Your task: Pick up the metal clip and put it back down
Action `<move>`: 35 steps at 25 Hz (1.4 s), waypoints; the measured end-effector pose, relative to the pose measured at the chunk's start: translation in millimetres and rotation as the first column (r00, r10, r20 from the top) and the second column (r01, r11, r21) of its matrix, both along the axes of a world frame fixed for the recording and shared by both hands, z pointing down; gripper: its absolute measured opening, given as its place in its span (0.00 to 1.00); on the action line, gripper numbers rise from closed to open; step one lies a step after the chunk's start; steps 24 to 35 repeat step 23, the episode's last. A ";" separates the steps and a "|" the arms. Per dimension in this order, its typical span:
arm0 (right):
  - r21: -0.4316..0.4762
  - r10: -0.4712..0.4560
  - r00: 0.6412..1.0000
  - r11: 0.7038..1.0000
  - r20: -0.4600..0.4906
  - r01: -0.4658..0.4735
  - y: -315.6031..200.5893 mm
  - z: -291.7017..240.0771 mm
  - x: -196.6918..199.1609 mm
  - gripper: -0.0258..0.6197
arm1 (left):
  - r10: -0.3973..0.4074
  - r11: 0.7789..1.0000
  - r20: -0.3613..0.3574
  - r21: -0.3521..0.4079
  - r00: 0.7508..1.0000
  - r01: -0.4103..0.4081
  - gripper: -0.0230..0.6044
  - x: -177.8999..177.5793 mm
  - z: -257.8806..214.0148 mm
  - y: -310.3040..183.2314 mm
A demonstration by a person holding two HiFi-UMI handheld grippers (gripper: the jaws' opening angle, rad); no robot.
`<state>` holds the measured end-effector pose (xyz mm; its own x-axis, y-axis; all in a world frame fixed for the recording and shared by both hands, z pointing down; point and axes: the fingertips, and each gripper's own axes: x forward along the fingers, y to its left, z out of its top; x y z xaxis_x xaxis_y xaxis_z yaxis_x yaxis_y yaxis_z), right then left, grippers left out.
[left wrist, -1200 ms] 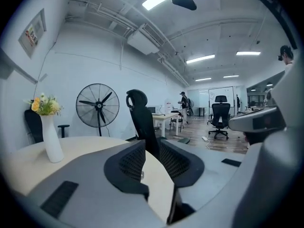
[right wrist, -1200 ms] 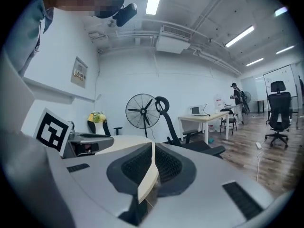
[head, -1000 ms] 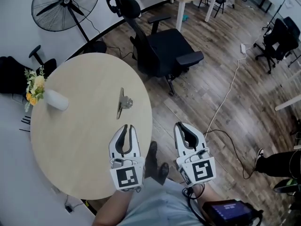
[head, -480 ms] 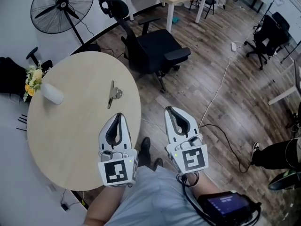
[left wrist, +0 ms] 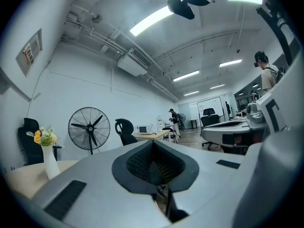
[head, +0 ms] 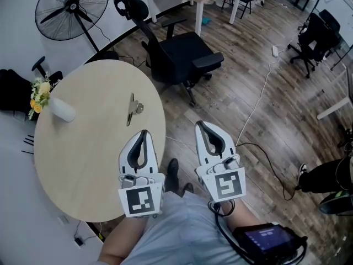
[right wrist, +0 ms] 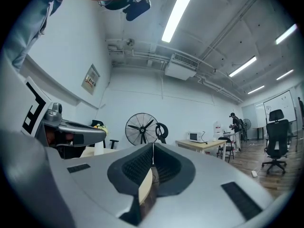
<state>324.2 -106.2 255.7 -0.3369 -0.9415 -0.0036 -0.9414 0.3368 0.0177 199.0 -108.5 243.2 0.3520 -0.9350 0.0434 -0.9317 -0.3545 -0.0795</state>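
White vase (head: pixel 62 112) at the left edge of the round table (head: pixel 88 164) has yellow flowers (head: pixel 38 95) in it. The metal clip (head: pixel 132 109) just lies mid-table. Left gripper (head: pixel 144 132) and right gripper (head: pixel 199 125), lower middle, are both closed and empty.

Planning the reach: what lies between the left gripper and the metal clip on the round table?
Nothing; the head view shows only bare tabletop between the left gripper and the metal clip.

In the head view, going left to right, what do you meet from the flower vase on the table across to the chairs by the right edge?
white vase → metal clip → black office chair → power strip → far black chair
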 end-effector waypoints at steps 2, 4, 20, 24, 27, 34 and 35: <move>0.038 0.004 1.000 0.999 0.025 -0.005 -1.6 -5.3 0.7 0.11 | 0.006 1.000 0.000 0.000 1.000 -0.006 0.07 1.2 1.1 -0.7; 0.018 0.011 1.000 1.000 0.021 -0.011 -1.7 -3.1 2.5 0.11 | 0.007 1.000 0.009 -0.011 1.000 -0.007 0.07 1.8 4.2 -1.1; 0.038 0.023 0.998 0.999 0.050 -0.025 0.4 1.7 12.5 0.11 | 0.060 0.998 0.022 -0.017 0.998 -0.059 0.07 20.2 9.8 1.6; 0.009 0.012 1.000 1.000 0.029 -0.012 3.3 8.7 14.1 0.11 | 0.064 0.998 0.026 -0.019 0.998 -0.063 0.07 23.4 11.8 3.0; 0.009 0.012 1.000 1.000 0.029 -0.012 3.3 8.7 14.1 0.11 | 0.064 0.998 0.026 -0.019 0.998 -0.063 0.07 23.4 11.8 3.0; 0.009 0.012 1.000 1.000 0.029 -0.012 3.3 8.7 14.1 0.11 | 0.064 0.998 0.026 -0.019 0.998 -0.063 0.07 23.4 11.8 3.0; 0.009 0.012 1.000 1.000 0.029 -0.012 3.3 8.7 14.1 0.11 | 0.064 0.998 0.026 -0.019 0.998 -0.063 0.07 23.4 11.8 3.0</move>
